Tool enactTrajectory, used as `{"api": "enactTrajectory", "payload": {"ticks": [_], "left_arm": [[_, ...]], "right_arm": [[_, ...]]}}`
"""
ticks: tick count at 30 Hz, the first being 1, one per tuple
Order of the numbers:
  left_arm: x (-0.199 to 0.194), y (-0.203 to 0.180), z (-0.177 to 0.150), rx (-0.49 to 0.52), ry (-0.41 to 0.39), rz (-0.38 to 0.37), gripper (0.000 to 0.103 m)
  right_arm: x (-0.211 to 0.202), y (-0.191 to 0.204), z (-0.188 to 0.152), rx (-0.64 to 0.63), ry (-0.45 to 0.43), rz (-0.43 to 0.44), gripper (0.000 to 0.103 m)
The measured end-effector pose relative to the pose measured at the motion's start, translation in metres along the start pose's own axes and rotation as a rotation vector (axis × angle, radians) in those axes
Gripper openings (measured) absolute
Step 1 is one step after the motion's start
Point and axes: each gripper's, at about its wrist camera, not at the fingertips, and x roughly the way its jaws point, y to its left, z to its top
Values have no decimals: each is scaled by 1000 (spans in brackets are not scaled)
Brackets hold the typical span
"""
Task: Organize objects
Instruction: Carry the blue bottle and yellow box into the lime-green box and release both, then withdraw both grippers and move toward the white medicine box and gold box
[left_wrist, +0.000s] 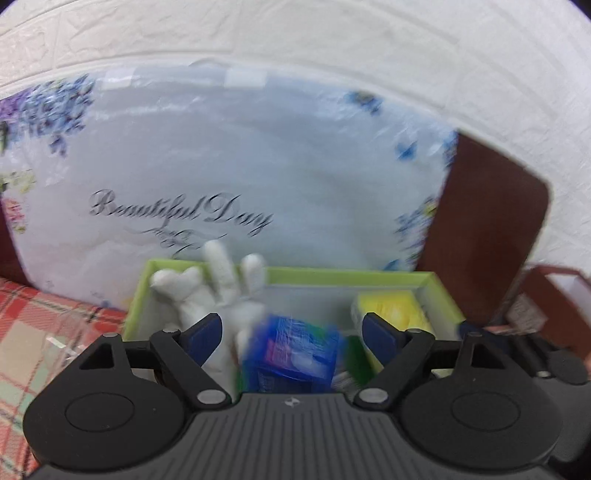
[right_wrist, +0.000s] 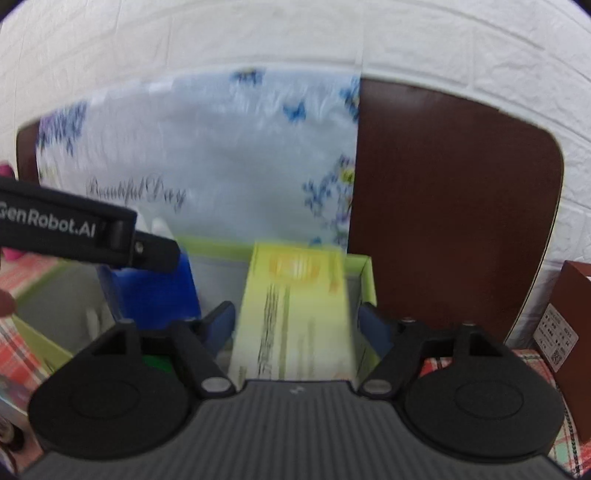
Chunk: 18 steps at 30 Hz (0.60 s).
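We look along both tools at a shallow open box with lime-green walls and a pale floor (left_wrist: 439, 291), which sits on a surface covered with a red, green and cream plaid cloth (left_wrist: 26, 325). Behind the box stands a glossy pale-blue panel printed with flowers, butterflies and the script "Beautiful Day" (left_wrist: 229, 162), leaning against a dark brown board (left_wrist: 484, 229) and a white embossed wall (left_wrist: 295, 33).

Our left hand-held gripper (left_wrist: 293, 334) has its jaws spread wide, and its blue pads press on nothing. Between and just beyond them a blue rectangular carton with pink and white print (left_wrist: 291, 354) lies in the box, clear of both pads. To the left of the carton stands a white plaster-like model of a hand with two fingers raised (left_wrist: 210, 288), also inside the box.

Our right hand-held gripper (right_wrist: 295, 325) is likewise spread wide. A yellow-green rectangular carton with an orange patch and dark lines of text (right_wrist: 295, 306) lies between its fingers, in the right part of the box against the right wall; a narrow gap shows on each side, so the pads do not grip it. Both views are blurred, so finer print cannot be read.

On the right, a brown box with a white label (right_wrist: 569, 321) stands on the plaid cloth, apart from the green box.
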Motion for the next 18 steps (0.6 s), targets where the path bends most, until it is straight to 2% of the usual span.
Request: {"api": "enactTrajectory", "payload": {"ticks": [1, 3, 5, 8, 11, 18], "left_arm": [[1, 3, -3, 5, 9, 3, 86], [-2, 11, -7, -22, 13, -12, 86], [-9, 16, -8, -50, 13, -15, 86], [-28, 15, -8, -54, -7, 3, 86], [-48, 5, -5, -31, 14, 36, 86], [-100, -11, -19, -31, 33, 65, 86]], "right_arm": [[-3, 1, -3, -13, -13, 6, 83], [-13, 4, -7, -30, -55, 5, 95], [-25, 6, -7, -40, -101, -39, 103], [-45, 4, -2, -36, -138, -51, 103], [-66, -2, 1, -4, -150, -53, 103], [-128, 0, -15, 48, -152, -35, 103]]}}
